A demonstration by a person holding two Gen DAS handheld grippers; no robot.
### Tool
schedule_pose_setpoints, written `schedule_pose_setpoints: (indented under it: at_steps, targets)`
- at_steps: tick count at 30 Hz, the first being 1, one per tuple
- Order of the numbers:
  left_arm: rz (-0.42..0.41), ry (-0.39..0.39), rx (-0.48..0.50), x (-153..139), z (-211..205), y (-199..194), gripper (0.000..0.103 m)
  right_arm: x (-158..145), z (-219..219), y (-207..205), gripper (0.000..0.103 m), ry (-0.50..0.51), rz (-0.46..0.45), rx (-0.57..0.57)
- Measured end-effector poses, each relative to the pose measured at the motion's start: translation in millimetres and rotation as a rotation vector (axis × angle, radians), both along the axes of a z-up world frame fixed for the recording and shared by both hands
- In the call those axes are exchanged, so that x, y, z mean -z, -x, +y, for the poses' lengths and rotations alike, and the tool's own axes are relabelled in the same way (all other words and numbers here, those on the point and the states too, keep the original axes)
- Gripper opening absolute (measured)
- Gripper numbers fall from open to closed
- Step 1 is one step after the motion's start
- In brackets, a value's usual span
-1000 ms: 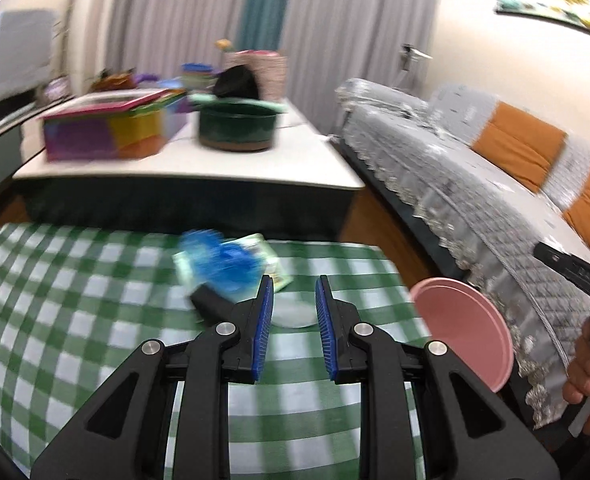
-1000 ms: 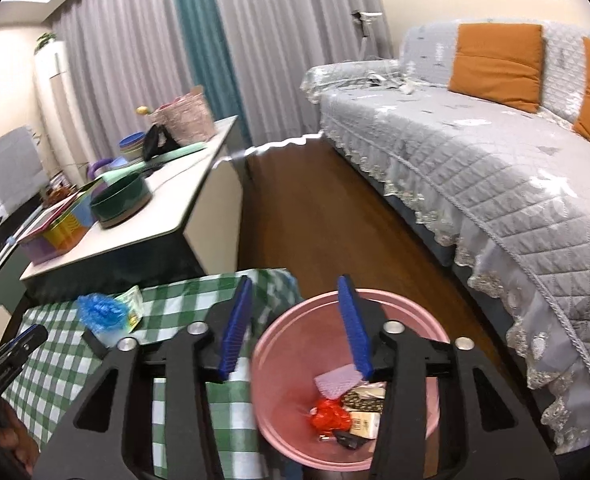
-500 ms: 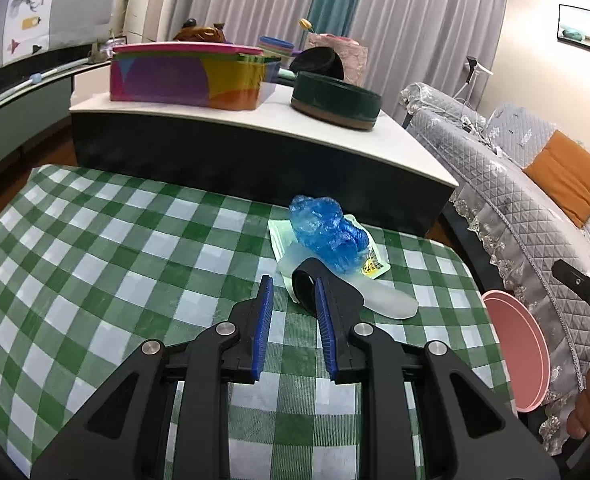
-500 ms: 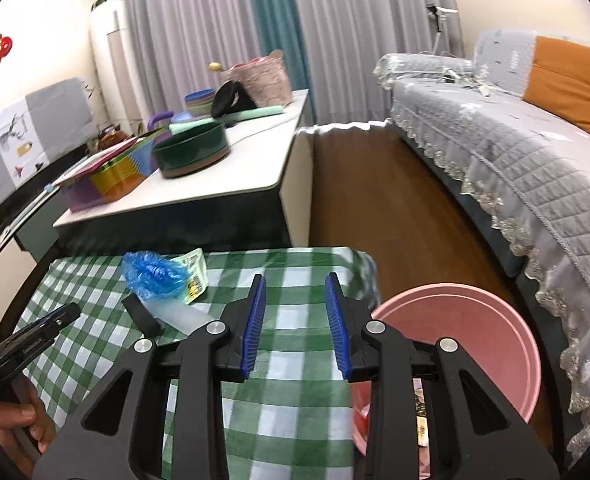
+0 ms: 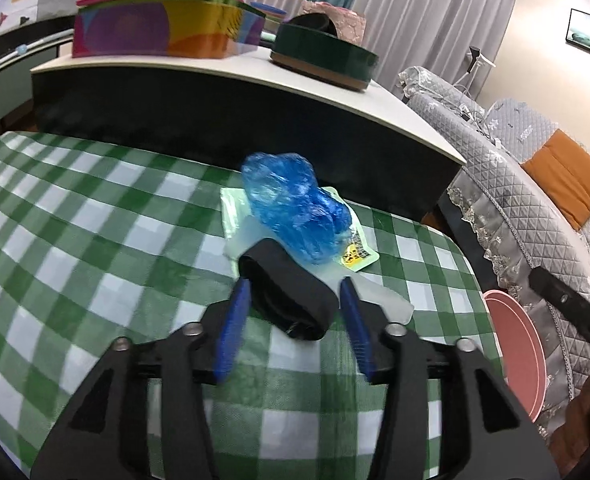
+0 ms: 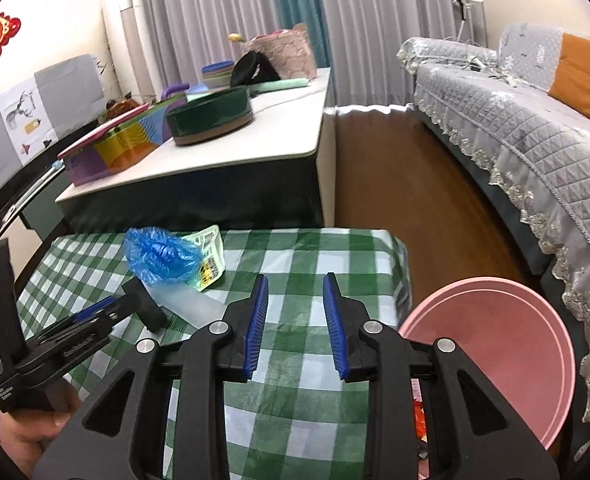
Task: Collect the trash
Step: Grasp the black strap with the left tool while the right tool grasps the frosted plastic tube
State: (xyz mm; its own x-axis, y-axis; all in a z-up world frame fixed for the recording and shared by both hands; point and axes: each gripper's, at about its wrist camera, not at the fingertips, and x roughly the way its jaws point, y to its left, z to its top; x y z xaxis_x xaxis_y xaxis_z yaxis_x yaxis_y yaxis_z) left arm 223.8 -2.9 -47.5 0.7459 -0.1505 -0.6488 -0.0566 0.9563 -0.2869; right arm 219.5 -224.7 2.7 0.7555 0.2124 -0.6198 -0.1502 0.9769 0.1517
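Observation:
A black flattened tube [image 5: 287, 296] lies on the green checked tablecloth [image 5: 75, 240]. My left gripper [image 5: 293, 326] is open with its blue pads on either side of the tube's near end. Behind it lie a crumpled blue plastic bag [image 5: 295, 208], a pale green wrapper [image 5: 355, 252] and a translucent white piece [image 5: 379, 300]. In the right wrist view, my right gripper [image 6: 295, 320] is open and empty above the cloth, with the blue bag [image 6: 161, 258] and black tube [image 6: 145, 306] to its left. The pink bin [image 6: 495, 356] stands at the right.
A low white table [image 6: 255, 140] behind the cloth carries a colourful box [image 6: 123, 144], a dark green round tin [image 6: 211, 116] and a basket [image 6: 283, 54]. A grey-covered sofa [image 6: 515, 128] runs along the right, with wooden floor [image 6: 395, 184] between.
My left gripper moved forward and opened wider around the black tube. My right gripper swung left from over the pink bin to above the cloth and opened a little.

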Motion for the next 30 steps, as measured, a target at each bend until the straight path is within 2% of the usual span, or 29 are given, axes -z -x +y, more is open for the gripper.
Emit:
schedule_pose_setpoints:
  at_steps: [6, 7, 9, 13, 18, 23, 26, 27, 28, 30]
  targets:
    - [0.093, -0.049, -0.017, 16, -11, -14, 0.052, 18, 17, -13, 0.030, -0.003, 0.047, -0.068]
    - [0.090, -0.045, -0.020, 16, -10, -14, 0.049, 20, 20, -15, 0.030, -0.002, 0.052, -0.076]
    - [0.082, -0.054, -0.021, 13, -9, -11, 0.025, 25, 27, -18, 0.030, -0.004, 0.067, -0.095]
    - [0.059, -0.087, -0.060, 7, -1, -6, 0.013, 38, 42, -28, 0.030, -0.021, 0.109, -0.121]
    - [0.046, -0.081, -0.106, 2, 15, -1, 0.012, 52, 59, -38, 0.031, -0.042, 0.169, -0.150]
    - [0.038, -0.072, -0.110, -2, 23, 1, 0.012, 67, 68, -44, 0.032, -0.032, 0.228, -0.154]
    - [0.034, -0.069, -0.109, -3, 26, 0, 0.012, 69, 73, -43, 0.033, -0.020, 0.231, -0.157]
    - [0.032, -0.069, -0.110, -4, 26, 0, 0.011, 68, 74, -43, 0.028, -0.020, 0.231, -0.161]
    - [0.030, -0.069, -0.109, -4, 27, 1, 0.011, 68, 74, -43, 0.028, -0.019, 0.231, -0.162]
    - [0.027, -0.071, -0.110, -6, 28, 1, 0.011, 66, 74, -42, 0.018, -0.010, 0.220, -0.158]
